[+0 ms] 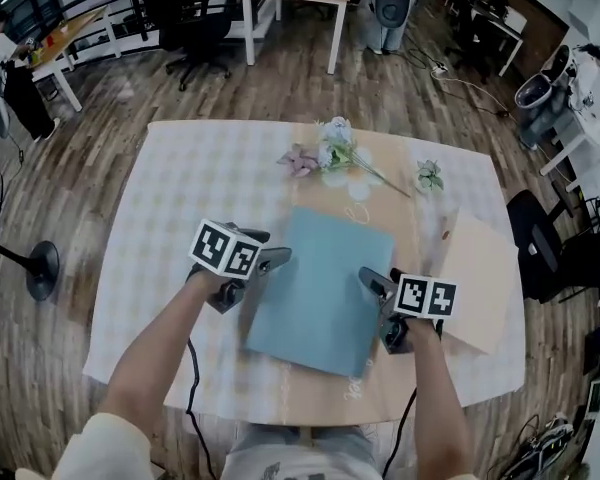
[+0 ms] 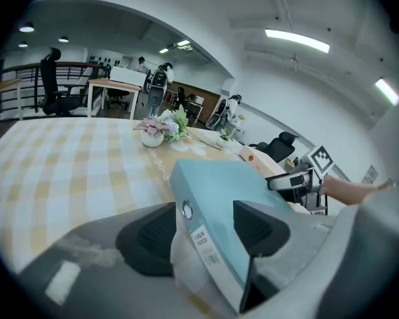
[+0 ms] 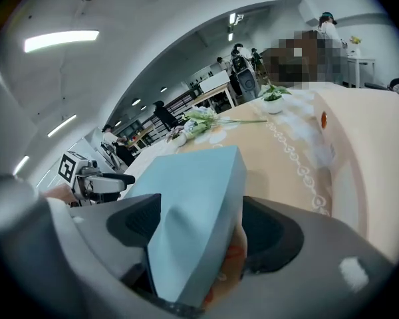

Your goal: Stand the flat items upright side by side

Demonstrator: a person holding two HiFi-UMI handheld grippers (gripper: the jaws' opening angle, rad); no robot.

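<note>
One light-blue flat binder lies near the table's front edge — left gripper and right gripper straddle its sides, jaws open. Pickup seems in hand: next, both must close and tip it upright. A beige flat folder waits at the right edge.

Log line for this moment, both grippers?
blue binder: flat on table | left gripper: open, astride its left edge | right gripper: open, astride its right edge
</note>
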